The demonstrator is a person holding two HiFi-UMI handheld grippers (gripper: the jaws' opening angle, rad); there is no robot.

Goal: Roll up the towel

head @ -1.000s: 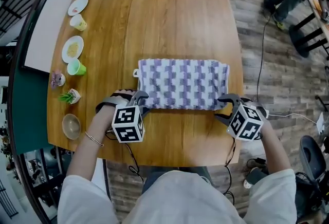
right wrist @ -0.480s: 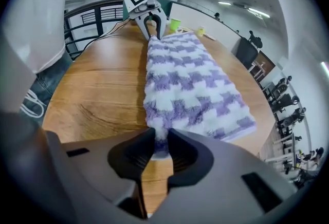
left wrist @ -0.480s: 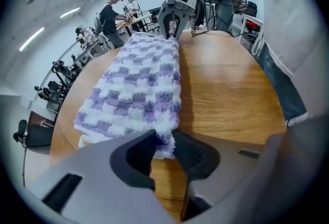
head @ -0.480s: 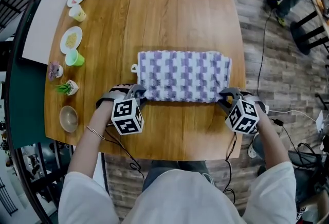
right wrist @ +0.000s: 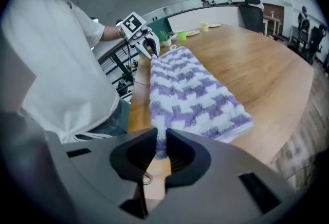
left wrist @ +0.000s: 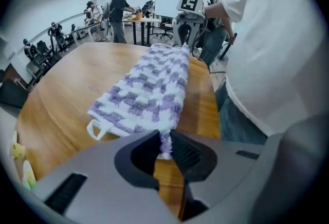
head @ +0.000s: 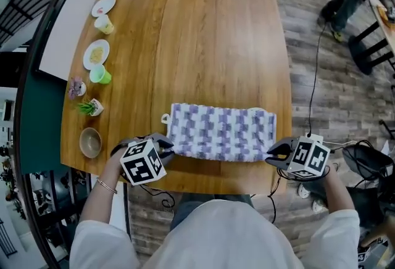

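Purple-and-white checked towel (head: 222,132), brown wood-grain table (head: 203,33), green cup (head: 100,75), white plate (head: 108,3)

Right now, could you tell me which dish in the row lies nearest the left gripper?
The brown bowl at the row's near end; the others sit farther away. The left gripper is closing its fingers on the towel.

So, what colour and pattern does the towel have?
Purple and white checks; the towel shows best in the right gripper view.

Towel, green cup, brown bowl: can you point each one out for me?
towel (head: 222,133), head view, the middle of the purple-and-white cloth.
green cup (head: 102,75), head view, its side.
brown bowl (head: 91,142), head view, its inside.
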